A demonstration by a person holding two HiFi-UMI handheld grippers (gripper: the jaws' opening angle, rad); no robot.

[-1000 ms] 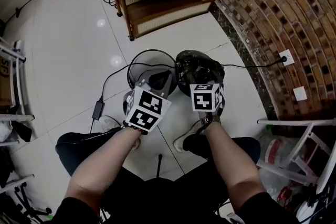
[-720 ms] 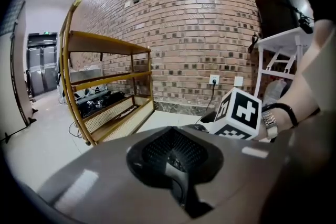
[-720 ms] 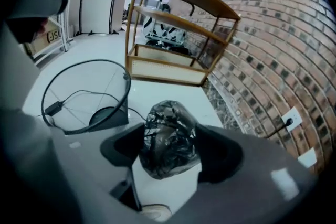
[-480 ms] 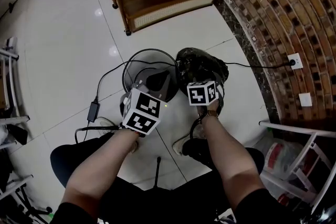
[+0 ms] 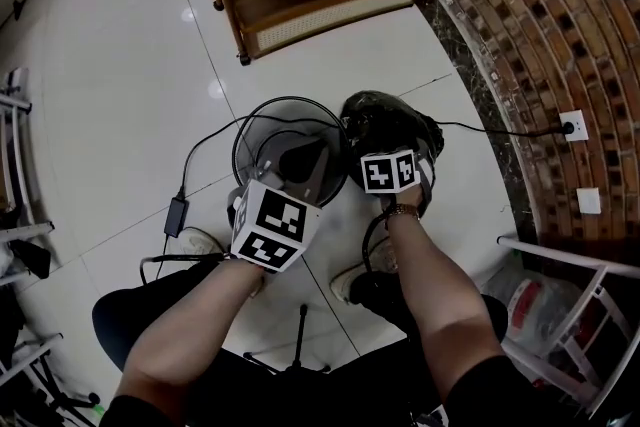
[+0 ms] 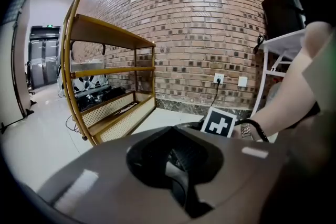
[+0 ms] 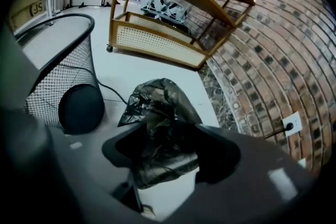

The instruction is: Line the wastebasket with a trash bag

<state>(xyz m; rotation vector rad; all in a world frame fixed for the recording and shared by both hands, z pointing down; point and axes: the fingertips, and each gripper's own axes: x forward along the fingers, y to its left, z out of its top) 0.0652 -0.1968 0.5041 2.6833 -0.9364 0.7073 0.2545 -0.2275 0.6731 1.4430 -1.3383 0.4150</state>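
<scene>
Right tool [image 7: 169, 157] lower — trash bag [image 5: 385, 120] beneath

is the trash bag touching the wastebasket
Apart. The right gripper view shows a strip of white floor between the trash bag and the wastebasket.

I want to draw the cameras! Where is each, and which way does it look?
Head view: on the person's head, looking steeply down at basket and bag; forearms, left gripper and right gripper show.
Left gripper view: on that gripper, looking past its shut jaws at shelf and wall; right forearm shows.
Right gripper view: on that gripper, looking down at the bag; the gripper's own body shows.
Shared: head and right gripper views both show basket and bag.
</scene>
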